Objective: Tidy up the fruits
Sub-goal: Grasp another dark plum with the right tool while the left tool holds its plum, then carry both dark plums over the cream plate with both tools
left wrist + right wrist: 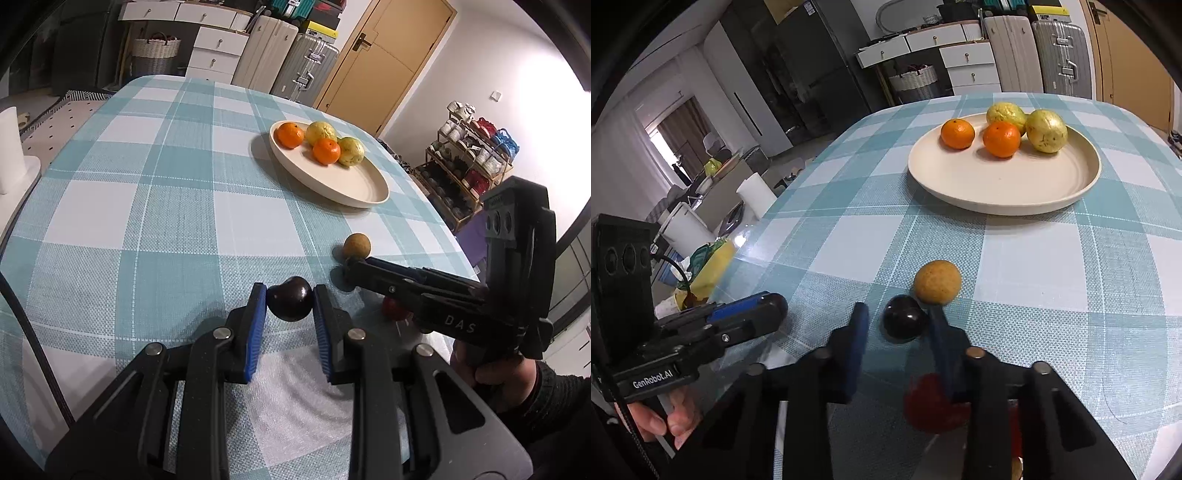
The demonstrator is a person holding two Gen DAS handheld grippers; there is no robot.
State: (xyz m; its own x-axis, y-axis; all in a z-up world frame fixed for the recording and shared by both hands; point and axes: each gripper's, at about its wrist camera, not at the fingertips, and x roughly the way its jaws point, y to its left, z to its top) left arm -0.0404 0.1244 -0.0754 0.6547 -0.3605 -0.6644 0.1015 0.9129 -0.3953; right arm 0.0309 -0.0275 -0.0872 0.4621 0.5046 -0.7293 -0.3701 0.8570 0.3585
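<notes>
Left gripper [290, 291] clenched on small dark fruit [290, 303], lower centre, near edge of bench [147, 184] — light, glossy, bruisable; pinch gently across its belly. Right gripper [898, 315] nipped on second dark fruit [905, 324].

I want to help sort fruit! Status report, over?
Left gripper shut on dark plum. Right gripper shut on second dark plum. Plate ahead, not reached. Brown fruit crowding right finger; red fruit underneath.
</notes>
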